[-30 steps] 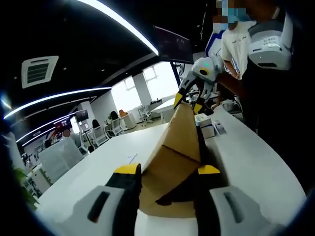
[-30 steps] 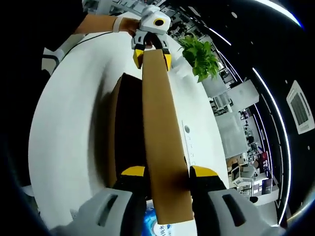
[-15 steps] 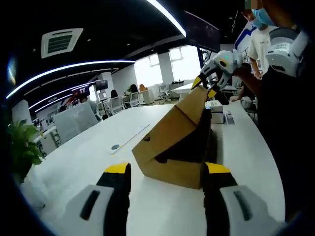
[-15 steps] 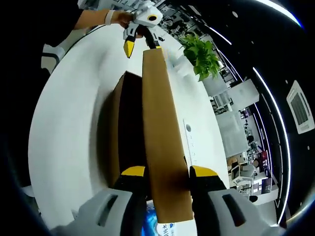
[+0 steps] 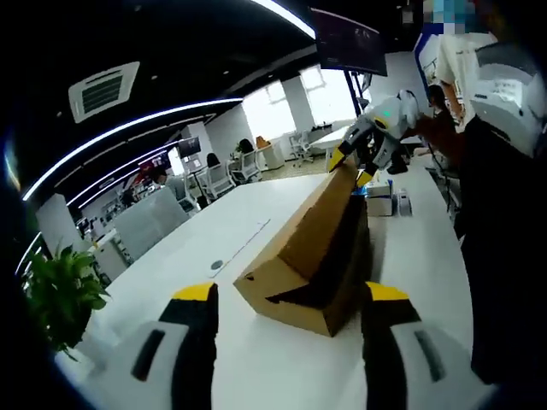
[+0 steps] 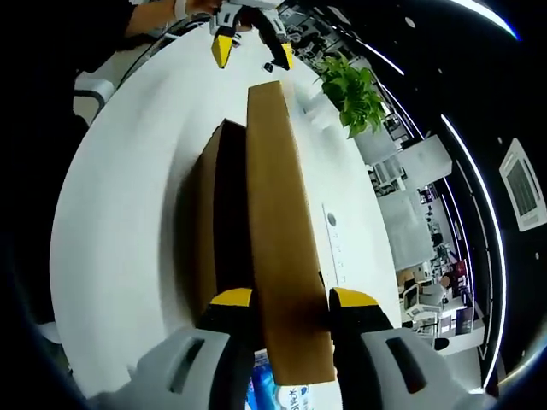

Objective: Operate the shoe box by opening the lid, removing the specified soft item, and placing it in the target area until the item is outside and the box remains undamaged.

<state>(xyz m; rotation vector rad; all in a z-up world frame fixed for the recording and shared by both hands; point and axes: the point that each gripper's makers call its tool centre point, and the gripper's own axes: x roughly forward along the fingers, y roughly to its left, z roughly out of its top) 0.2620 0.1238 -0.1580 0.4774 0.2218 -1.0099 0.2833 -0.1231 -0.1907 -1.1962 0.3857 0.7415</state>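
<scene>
The brown cardboard shoe box sits on the white table with its lid tilted up on one long side. My right gripper is shut on the lid's far top corner and holds it raised. Seen from the right gripper view, the lid runs away between my right gripper jaws, over the dark inside of the box. My left gripper is open, short of the box's near end. It also appears beyond the lid's far end as the left gripper, touching nothing. The box's contents are hidden in shadow.
A potted plant stands at the table's edge, seen again as the plant. Small white boxes lie behind the shoe box. A person in dark clothing stands along the table's side. A blue-printed pack lies under my right gripper.
My left gripper has let go of the lid's end and drawn back from the box, jaws open. My right gripper still holds the lid up.
</scene>
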